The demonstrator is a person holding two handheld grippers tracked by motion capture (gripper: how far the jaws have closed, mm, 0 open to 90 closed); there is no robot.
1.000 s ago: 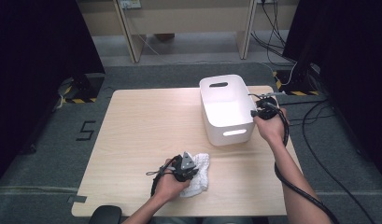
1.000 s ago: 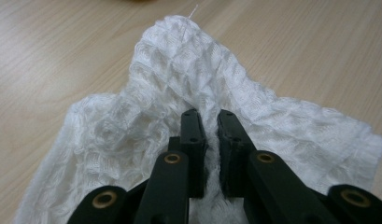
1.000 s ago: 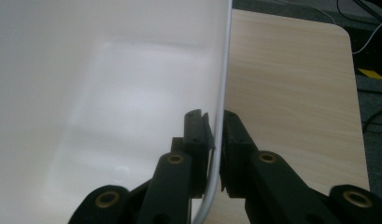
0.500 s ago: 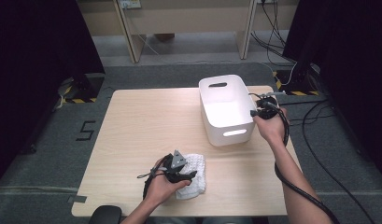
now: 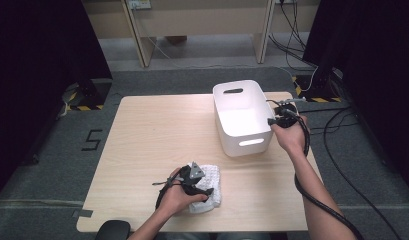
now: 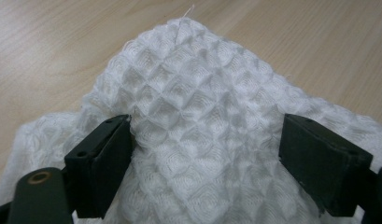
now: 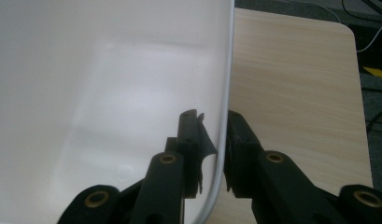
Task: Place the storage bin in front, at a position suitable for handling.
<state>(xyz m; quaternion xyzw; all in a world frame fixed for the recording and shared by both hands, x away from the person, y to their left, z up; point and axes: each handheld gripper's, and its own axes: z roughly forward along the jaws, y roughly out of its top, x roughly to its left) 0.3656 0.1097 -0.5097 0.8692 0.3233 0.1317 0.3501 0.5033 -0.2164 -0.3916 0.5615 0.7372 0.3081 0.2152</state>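
A white waffle-weave towel [image 5: 213, 176] [image 6: 202, 84] lies folded near the table's front edge. My left gripper [image 5: 204, 186] [image 6: 205, 126] hovers low over it with its jaws wide apart, having opened within the last second; the cloth bulges between them and brushes one pad. A white plastic bin [image 5: 247, 142] [image 7: 109, 93] stands at the back right of the table. My right gripper [image 5: 273, 120] [image 7: 212, 115] straddles the bin's right rim, one jaw inside and one outside. Its jaws have just been opening, and a thin gap shows beside the wall.
The light wooden table [image 5: 157, 135] [image 7: 291, 84] has a rounded far right corner close to the bin. Cables [image 5: 337, 125] trail on the grey floor to the right. Wooden desk legs [image 5: 137, 30] stand behind the table.
The left gripper's jaws have parted off the towel and the hand has drawn back a little; the towel has settled flatter. The right hand holds its place at the bin's rim.
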